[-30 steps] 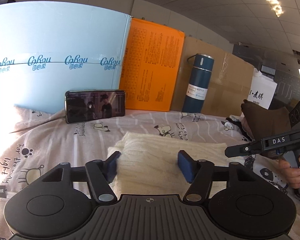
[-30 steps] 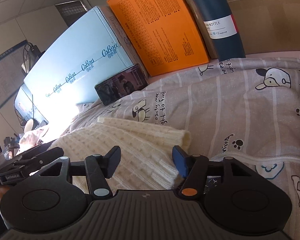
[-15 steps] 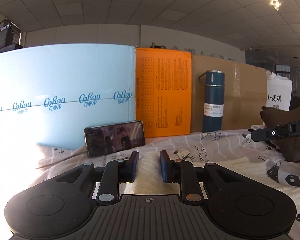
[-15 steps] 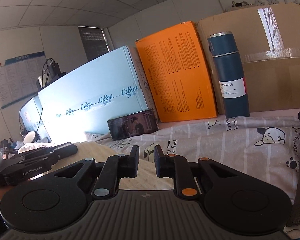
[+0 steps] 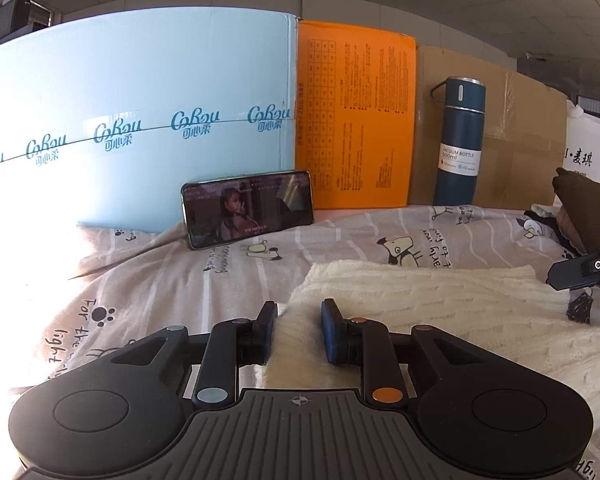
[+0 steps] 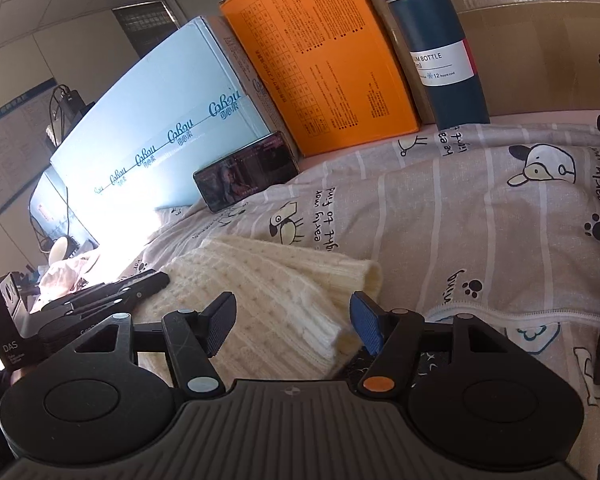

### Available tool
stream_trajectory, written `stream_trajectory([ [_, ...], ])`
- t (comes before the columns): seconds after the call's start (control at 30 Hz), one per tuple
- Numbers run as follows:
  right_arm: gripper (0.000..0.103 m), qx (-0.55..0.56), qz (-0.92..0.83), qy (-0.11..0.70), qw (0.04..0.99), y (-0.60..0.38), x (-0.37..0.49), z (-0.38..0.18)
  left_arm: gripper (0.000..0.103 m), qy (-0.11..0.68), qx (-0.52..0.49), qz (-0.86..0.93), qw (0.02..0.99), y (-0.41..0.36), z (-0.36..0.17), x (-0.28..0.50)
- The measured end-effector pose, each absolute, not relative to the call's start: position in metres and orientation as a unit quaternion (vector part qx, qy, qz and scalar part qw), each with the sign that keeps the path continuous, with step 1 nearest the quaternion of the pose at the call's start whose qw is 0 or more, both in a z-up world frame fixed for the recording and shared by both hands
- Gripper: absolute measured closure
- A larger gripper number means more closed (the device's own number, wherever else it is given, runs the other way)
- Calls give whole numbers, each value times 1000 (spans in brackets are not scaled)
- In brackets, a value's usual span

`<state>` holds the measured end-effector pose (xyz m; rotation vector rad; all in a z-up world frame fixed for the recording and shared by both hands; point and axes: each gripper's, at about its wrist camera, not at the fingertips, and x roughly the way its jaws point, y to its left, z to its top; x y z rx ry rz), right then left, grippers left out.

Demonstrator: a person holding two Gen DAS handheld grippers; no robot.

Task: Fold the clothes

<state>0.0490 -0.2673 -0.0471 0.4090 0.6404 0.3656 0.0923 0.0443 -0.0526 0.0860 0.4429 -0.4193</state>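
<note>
The left gripper [image 5: 299,330] pinched the cream sweater's [image 5: 440,308] edge at lower centre — the right gripper's [image 6: 292,320] jaws were opening, astride it without touching.

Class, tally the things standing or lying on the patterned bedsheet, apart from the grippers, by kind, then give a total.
Boxes: 3 (blue, orange, brown cardboard)
Bottle: 1
Phone: 1
Cream knit: 1
Total: 6

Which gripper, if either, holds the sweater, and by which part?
The left gripper pinches the cream sweater at its near left edge. The right gripper holds nothing: its jaws are opening astride the sweater's folded end.
</note>
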Motion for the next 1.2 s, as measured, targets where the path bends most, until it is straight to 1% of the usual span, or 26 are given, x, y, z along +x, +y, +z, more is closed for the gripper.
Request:
stream_trajectory([
  [0.13, 43, 180, 160, 331, 912, -264, 53, -52, 79, 218, 44, -206, 953, 44, -52, 92],
  [0.17, 45, 176, 154, 337, 912, -263, 55, -54, 79, 217, 44, -206, 953, 44, -52, 92],
  [0.2, 54, 174, 150, 339, 912, -263, 56, -56, 79, 217, 44, -206, 953, 44, -52, 92],
  [0.23, 58, 169, 146, 338, 914, -263, 55, -56, 79, 217, 44, -206, 953, 44, -52, 92],
  [0.3, 73, 155, 138, 331, 921, -262, 53, -55, 79, 216, 44, -205, 954, 44, -52, 92],
  [0.37, 78, 137, 137, 314, 930, -260, 48, -51, 80, 211, 46, -206, 954, 43, -51, 90],
  [0.47, 90, 111, 138, 274, 945, -257, 40, -43, 81, 197, 53, -211, 956, 42, -48, 84],
  [0.5, 92, 104, 138, 264, 949, -256, 38, -41, 81, 191, 54, -212, 957, 42, -47, 81],
  [0.6, 92, 86, 139, 237, 958, -252, 34, -36, 82, 182, 49, -213, 959, 44, -43, 79],
  [0.67, 92, 86, 142, 237, 957, -253, 35, -36, 82, 179, 45, -213, 959, 46, -42, 78],
  [0.73, 88, 103, 143, 249, 952, -259, 38, -37, 82, 192, 40, -208, 958, 48, -44, 83],
  [0.77, 79, 115, 143, 256, 949, -262, 40, -38, 82, 197, 42, -205, 958, 48, -45, 84],
  [0.8, 64, 128, 144, 265, 945, -265, 42, -39, 82, 201, 44, -202, 958, 47, -46, 85],
  [0.87, 54, 146, 149, 281, 937, -269, 45, -42, 81, 209, 47, -197, 957, 48, -48, 87],
  [0.93, 47, 154, 157, 296, 930, -269, 47, -44, 80, 218, 42, -196, 955, 50, -50, 90],
  [0.97, 41, 156, 159, 300, 928, -269, 48, -45, 80, 222, 39, -196, 955, 50, -50, 92],
  [1.03, 40, 158, 165, 307, 924, -267, 48, -47, 77, 227, 35, -192, 954, 52, -52, 94],
  [1.13, 40, 161, 189, 304, 920, -263, 44, -45, 77, 232, 32, -192, 953, 53, -54, 95],
  [1.17, 37, 158, 197, 303, 919, -261, 43, -45, 77, 232, 32, -191, 953, 52, -54, 95],
  [1.2, 37, 154, 203, 301, 919, -259, 42, -44, 77, 232, 34, -191, 953, 52, -54, 95],
])
